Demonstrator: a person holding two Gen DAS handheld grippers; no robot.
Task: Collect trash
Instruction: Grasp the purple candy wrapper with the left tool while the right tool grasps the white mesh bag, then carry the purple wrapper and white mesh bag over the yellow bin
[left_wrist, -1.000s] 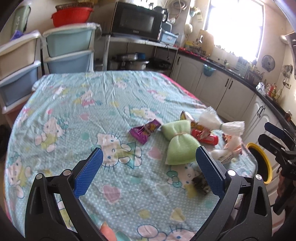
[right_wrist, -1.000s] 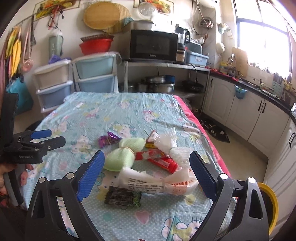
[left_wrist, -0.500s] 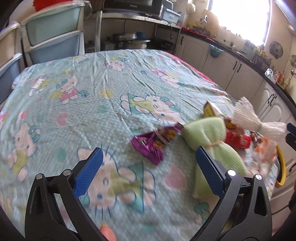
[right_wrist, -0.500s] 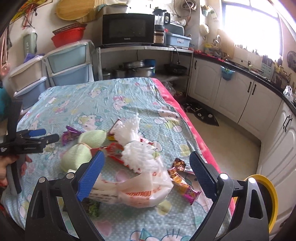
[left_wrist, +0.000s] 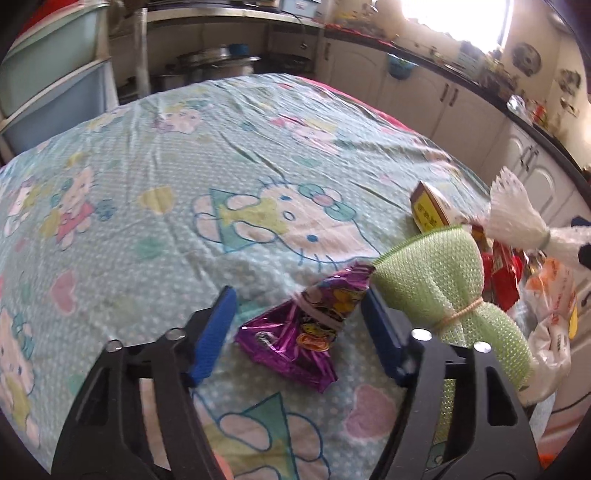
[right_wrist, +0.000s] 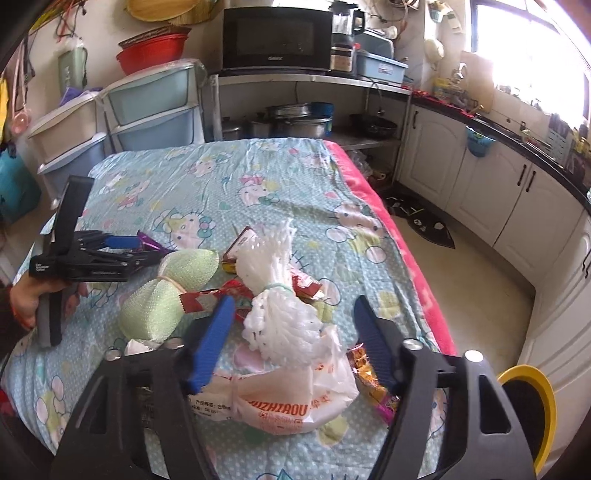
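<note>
A purple foil snack wrapper lies on the Hello Kitty tablecloth. My left gripper is open, its blue fingers on either side of the wrapper. Beside it lie a green mesh bundle, a white foam net, a yellow box and red wrappers. My right gripper is open, its fingers astride the white foam net and above a white plastic bag. The left gripper shows in the right wrist view.
A yellow-rimmed bin stands on the floor right of the table. An orange-purple wrapper lies near the table's right edge. Plastic drawers, a microwave and cabinets stand beyond the table.
My left gripper has moved forward and down until its fingers stand on either side of the purple wrapper. My right gripper has moved forward over the white foam net and plastic bag.
</note>
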